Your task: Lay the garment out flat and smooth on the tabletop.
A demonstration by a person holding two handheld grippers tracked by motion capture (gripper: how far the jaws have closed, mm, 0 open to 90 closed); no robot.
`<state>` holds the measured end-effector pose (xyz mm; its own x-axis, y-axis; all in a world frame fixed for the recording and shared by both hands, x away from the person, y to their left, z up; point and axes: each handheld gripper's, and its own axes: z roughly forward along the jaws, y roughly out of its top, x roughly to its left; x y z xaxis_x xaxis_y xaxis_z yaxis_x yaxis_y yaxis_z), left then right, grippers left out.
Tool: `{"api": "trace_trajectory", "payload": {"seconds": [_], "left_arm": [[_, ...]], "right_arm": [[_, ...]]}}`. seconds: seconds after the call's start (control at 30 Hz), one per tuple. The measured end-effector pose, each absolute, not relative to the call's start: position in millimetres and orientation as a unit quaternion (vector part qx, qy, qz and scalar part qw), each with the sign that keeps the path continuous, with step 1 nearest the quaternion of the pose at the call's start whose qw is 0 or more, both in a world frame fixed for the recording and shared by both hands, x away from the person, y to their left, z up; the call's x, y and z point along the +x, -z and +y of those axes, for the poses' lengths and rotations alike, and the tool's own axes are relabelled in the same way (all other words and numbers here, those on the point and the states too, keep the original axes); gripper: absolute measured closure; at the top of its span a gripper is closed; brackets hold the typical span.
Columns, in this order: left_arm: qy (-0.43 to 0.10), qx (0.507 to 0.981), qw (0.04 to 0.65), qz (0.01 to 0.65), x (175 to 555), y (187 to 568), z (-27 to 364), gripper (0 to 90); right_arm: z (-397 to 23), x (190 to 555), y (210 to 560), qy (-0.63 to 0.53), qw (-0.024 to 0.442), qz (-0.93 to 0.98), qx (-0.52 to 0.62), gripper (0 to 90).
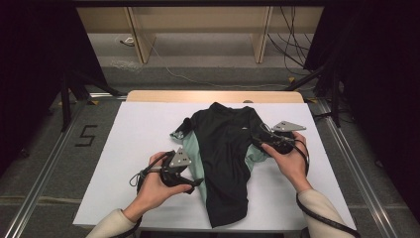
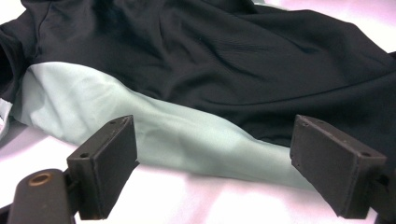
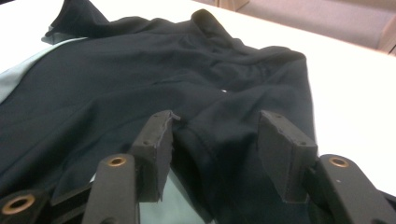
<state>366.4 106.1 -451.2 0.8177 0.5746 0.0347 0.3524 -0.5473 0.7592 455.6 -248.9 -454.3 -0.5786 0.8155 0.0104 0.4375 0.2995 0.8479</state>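
Black and pale green cloth, a shirt [image 1: 225, 158], lies folded lengthwise in the centre of the high view, on the white table [image 1: 124, 163], its collar toward the top of the frame and its hem toward the bottom edge.

At the lower left of that frame the left gripper [image 1: 195, 182] rests just beside the green side panel [image 2: 187, 140]. In the left gripper view its jaws stand wide apart with nothing between them; the green edge lies just ahead of the pads.

To the right of centre, the right gripper [image 1: 258, 141] is at the black edge of the shirt. In the right gripper view a raised fold [image 3: 210, 135] of black cloth sits between the jaws, which stand apart; the left pad seems to touch it, the other does not press yet.

The cloth looks thin, soft and light, probably a little slippery, so it will sag and crease when lifted. I think a good hold is on a doubled edge or a seam, pinching all layers together, one gripper on each side.
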Motion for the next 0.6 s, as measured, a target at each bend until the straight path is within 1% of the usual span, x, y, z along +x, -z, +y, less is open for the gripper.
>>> {"api": "trace_trajectory", "payload": {"seconds": [0.03, 0.1, 0.13, 0.17, 0.2, 0.23, 0.3, 0.5, 0.6], "left_arm": [[-0.141, 0.868, 0.394, 0.268, 366.6, 451.5, 106.5, 14.6], [-0.14, 0.868, 0.393, 0.27, 367.1, 452.2, 107.2, 14.7], [-0.14, 0.868, 0.393, 0.27, 367.1, 452.2, 107.2, 14.8], [-0.14, 0.868, 0.393, 0.27, 367.0, 452.1, 106.9, 14.8], [-0.14, 0.868, 0.393, 0.269, 366.9, 452.0, 106.5, 14.8], [-0.14, 0.868, 0.393, 0.268, 366.6, 451.8, 106.1, 14.8], [-0.14, 0.868, 0.394, 0.268, 366.1, 451.5, 105.8, 15.0], [-0.14, 0.867, 0.396, 0.267, 365.9, 450.8, 105.3, 15.3], [-0.135, 0.869, 0.398, 0.261, 364.2, 449.9, 103.4, 15.8]], "right_arm": [[-246.3, 458.6, 455.5, -0.433, 0.214, 0.776, 0.406, 47.0], [-239.0, 464.2, 457.2, -0.422, 0.208, 0.78, 0.413, 55.3], [-239.0, 464.2, 457.2, -0.422, 0.208, 0.78, 0.413, 55.3], [-237.6, 465.4, 457.7, -0.414, 0.206, 0.782, 0.418, 59.9], [-236.6, 466.4, 457.9, -0.409, 0.199, 0.784, 0.423, 69.2], [-236.4, 467.0, 457.4, -0.404, 0.191, 0.786, 0.428, 75.7], [-239.5, 467.0, 453.0, -0.393, 0.193, 0.784, 0.44, 85.6], [-250.7, 467.8, 446.5, -0.394, 0.198, 0.774, 0.454, 86.9], [-260.1, 469.7, 439.4, -0.398, 0.222, 0.764, 0.458, 86.8]]}}
